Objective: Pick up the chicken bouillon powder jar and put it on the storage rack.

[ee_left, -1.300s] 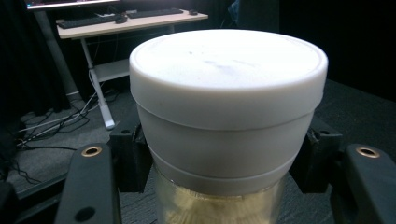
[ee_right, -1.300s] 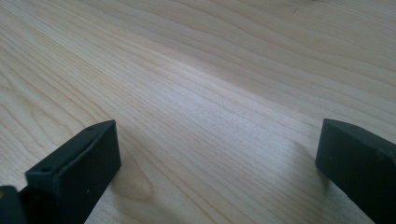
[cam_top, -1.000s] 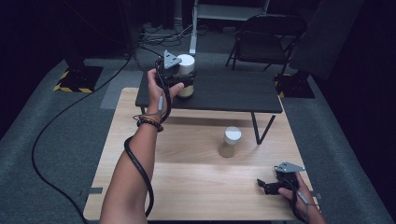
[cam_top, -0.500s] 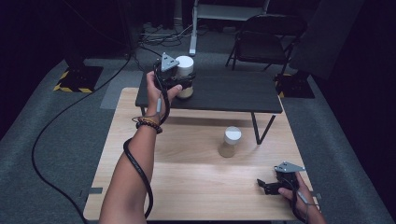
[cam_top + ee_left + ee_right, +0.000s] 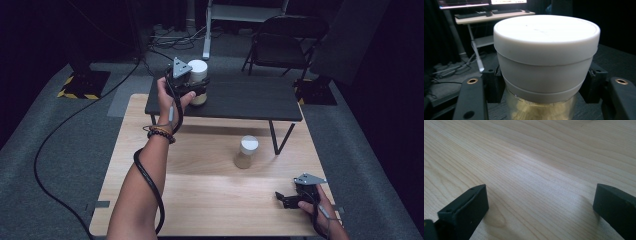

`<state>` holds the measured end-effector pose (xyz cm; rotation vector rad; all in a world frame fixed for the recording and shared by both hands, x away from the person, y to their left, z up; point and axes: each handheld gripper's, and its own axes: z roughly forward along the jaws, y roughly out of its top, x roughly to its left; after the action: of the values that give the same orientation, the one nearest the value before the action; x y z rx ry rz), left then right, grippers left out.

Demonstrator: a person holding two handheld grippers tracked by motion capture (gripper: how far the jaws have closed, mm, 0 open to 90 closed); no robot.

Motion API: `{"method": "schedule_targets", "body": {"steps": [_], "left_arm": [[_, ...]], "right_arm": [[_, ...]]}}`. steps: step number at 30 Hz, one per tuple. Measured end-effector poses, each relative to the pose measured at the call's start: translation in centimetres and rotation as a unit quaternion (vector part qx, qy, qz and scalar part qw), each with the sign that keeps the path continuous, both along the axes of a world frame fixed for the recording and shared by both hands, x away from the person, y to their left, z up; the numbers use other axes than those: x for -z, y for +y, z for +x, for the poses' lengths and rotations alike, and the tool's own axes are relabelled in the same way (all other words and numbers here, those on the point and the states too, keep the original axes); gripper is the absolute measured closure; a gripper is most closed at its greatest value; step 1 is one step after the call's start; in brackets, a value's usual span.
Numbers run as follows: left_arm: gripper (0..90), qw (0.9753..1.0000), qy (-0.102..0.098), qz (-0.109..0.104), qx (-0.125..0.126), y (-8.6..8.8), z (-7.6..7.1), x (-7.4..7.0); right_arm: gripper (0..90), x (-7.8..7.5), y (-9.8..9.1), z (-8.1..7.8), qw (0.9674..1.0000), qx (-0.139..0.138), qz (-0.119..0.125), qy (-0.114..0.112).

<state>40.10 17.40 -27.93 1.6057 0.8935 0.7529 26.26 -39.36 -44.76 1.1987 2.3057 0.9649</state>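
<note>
**Letting go of a jar up on the black table: risky bits**

Got the left claw (image 5: 196,90) clamped round the white-lidded jar (image 5: 546,62) at the left end of the black table (image 5: 250,100), pads against the lid band, jaws just been easing open. Looks set down, but hard to confirm. Main worry: pulling away with one pad dragging on the lid, tipping or sliding the jar off the edge onto the wooden table (image 5: 200,200). Could also clip the second jar (image 5: 246,151) below when coming back. Right claw (image 5: 280,199) parked wide open on the wood, gripping nothing, so no backup catch.
</note>
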Motion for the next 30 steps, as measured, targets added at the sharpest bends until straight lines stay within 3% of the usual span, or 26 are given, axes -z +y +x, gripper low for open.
{"method": "schedule_targets", "body": {"steps": [2, 9, 13, 21, 25, 28, 30], "left_arm": [[23.7, 1.0000, 0.002, -0.007, -0.002, 0.1, 0.0, 0.0], [2.9, 0.9994, -0.012, 0.027, -0.019, -0.4, -0.8, -0.2], [0.6, 0.9994, -0.014, 0.018, -0.025, -0.3, -1.2, -0.2], [0.6, 0.9985, -0.031, 0.028, -0.036, -0.4, -2.5, -0.4], [0.6, 0.9969, -0.041, 0.055, -0.037, -0.7, -3.5, -0.7], [0.6, 0.9930, -0.060, 0.092, -0.044, -1.4, -4.5, -0.8], [0.6, 0.9918, -0.066, 0.101, -0.043, -1.6, -5.0, -0.7]], "right_arm": [[0.0, 0.0, 0.0, 0.0, 1.0000, 0.000, 0.000, 0.000], [0.0, 0.0, 0.0, 0.0, 1.0000, 0.000, 0.000, 0.000], [0.0, 0.0, 0.0, 0.0, 1.0000, 0.000, 0.000, 0.000], [0.0, 0.0, 0.0, 0.0, 1.0000, 0.000, 0.000, 0.000], [0.0, 0.0, 0.0, 0.0, 1.0000, 0.000, 0.000, 0.000], [0.0, 0.0, 0.0, 0.0, 1.0000, 0.000, 0.000, 0.000], [0.0, 0.0, 0.0, 0.0, 1.0000, 0.000, 0.000, 0.000]]}}
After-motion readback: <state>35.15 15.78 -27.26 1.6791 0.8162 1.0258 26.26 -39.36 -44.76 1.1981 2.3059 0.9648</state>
